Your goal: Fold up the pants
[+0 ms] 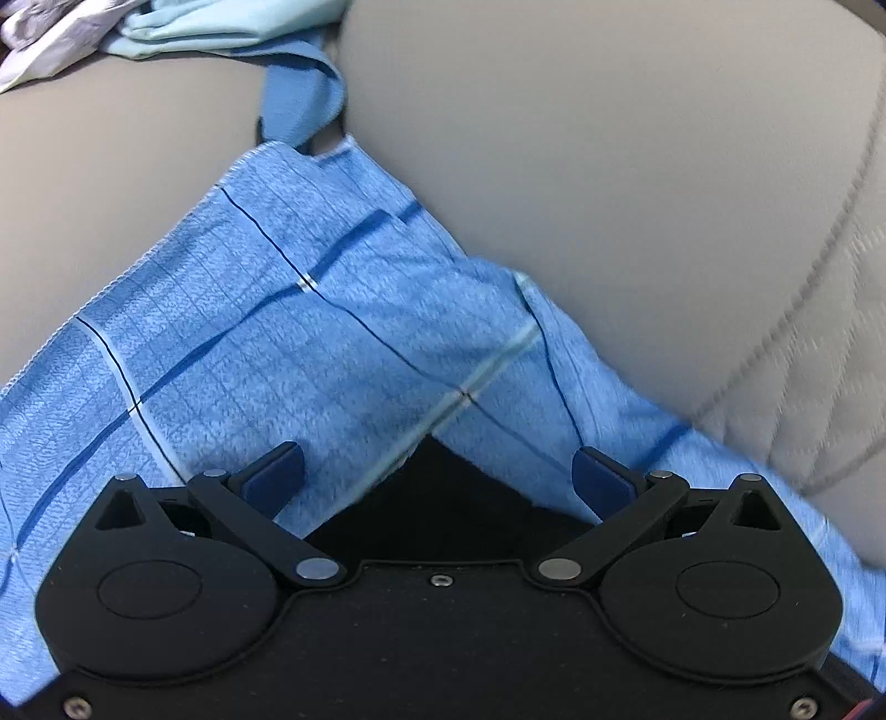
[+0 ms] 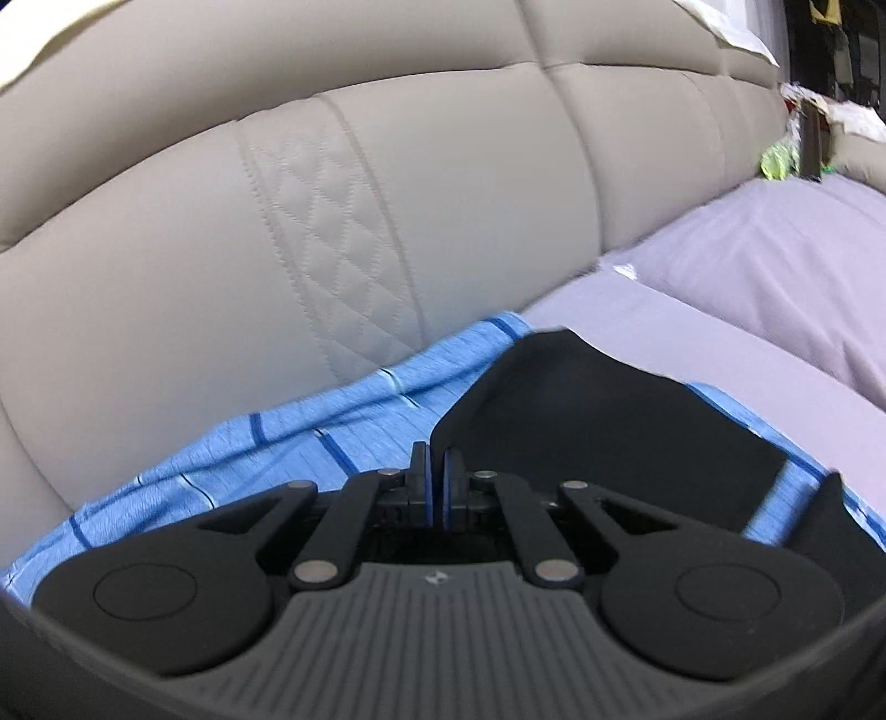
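Observation:
The blue checked pants (image 1: pixel 310 332) lie on a beige sofa seat, running up to the backrest. A black cloth (image 1: pixel 437 498) lies on them right in front of my left gripper (image 1: pixel 437 471), which is open with its fingers spread just above the fabric. In the right wrist view the pants (image 2: pixel 310 459) spread along the backrest foot. My right gripper (image 2: pixel 436 476) is shut on the edge of the black cloth (image 2: pixel 581 410), which rises over the pants ahead of the fingers.
The beige sofa backrest (image 2: pixel 277 221) stands close behind the pants. A lilac sheet (image 2: pixel 747 277) lies to the right on the seat. A pale turquoise garment (image 1: pixel 221 27) and a grey-white one (image 1: pixel 50 44) lie at the far left.

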Tool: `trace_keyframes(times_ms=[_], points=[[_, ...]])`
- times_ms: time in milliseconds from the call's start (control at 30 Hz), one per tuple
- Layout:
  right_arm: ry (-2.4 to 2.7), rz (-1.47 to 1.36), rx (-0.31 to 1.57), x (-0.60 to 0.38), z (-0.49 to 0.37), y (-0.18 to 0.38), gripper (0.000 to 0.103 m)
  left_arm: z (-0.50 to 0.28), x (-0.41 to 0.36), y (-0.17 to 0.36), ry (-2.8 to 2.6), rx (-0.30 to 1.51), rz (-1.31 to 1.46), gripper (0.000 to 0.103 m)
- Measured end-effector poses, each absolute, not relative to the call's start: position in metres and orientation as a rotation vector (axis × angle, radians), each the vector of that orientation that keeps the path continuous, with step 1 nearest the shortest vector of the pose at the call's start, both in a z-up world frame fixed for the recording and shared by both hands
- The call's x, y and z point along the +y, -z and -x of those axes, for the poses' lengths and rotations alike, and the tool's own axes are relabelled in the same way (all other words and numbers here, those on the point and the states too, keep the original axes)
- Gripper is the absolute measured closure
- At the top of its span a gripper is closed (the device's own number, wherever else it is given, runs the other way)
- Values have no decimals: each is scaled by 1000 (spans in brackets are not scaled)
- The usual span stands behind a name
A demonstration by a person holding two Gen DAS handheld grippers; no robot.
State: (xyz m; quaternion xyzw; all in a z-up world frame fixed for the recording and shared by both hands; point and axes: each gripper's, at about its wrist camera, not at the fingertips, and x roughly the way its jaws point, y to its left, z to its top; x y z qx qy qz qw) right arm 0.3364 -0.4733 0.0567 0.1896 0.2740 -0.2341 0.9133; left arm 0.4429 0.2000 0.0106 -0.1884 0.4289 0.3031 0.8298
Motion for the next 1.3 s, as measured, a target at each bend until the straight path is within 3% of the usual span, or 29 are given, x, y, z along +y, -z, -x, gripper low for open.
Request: trace_keyframes(times_ms=[267, 567, 667, 833, 1033, 1300], points=[[474, -445, 574, -485, -293, -26, 97, -442, 211, -23, -566, 1051, 533, 0], [482, -421, 577, -481, -284, -12, 97, -475, 186, -17, -724, 1182, 408, 0], [485, -411, 562, -479, -283, -11, 96, -471, 184, -27, -692, 1218, 392, 6], [482, -382, 555, -476, -286, -13, 96, -467, 183, -37, -693, 1192, 446, 4], [480, -338, 549, -472, -282, -13, 95, -461, 164, -41, -640, 1206, 318, 5], [481, -322, 545, -467, -284, -14, 95, -448, 152, -78, -624, 1109, 491, 3]])
